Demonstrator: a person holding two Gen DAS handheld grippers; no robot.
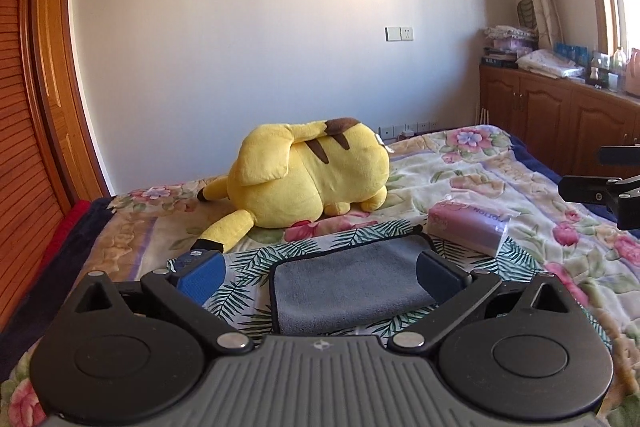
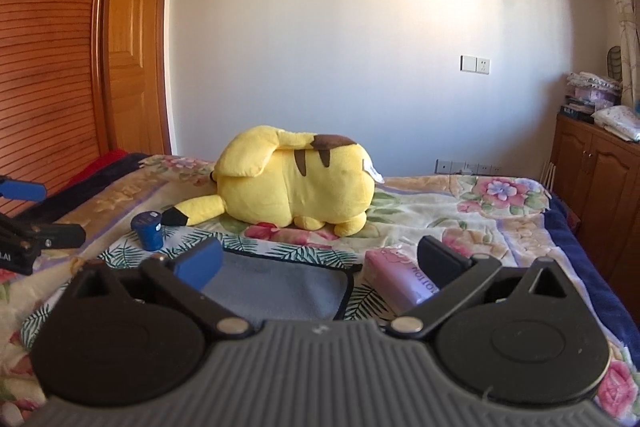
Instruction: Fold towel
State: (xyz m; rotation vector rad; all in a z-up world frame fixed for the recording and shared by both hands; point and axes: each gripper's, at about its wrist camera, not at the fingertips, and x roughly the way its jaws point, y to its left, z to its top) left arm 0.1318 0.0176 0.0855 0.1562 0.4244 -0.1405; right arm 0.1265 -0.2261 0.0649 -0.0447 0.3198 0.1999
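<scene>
A grey towel (image 1: 348, 283) with a dark hem lies flat on a leaf-print cloth (image 1: 244, 263) on the bed. It also shows in the right wrist view (image 2: 276, 291). My left gripper (image 1: 320, 275) is open and empty, held just above the towel's near side, its fingers either side of it. My right gripper (image 2: 320, 267) is open and empty, above the towel's right part and the pink pack. The right gripper's side shows at the right edge of the left wrist view (image 1: 608, 187), the left gripper's at the left edge of the right wrist view (image 2: 28, 239).
A yellow plush toy (image 1: 312, 175) lies behind the towel. A pink tissue pack (image 1: 468, 223) lies right of the towel; it also shows in the right wrist view (image 2: 400, 283). A small blue cup (image 2: 149, 227) stands left. Wooden wardrobe (image 1: 24, 107) left, cabinets (image 1: 560, 115) right.
</scene>
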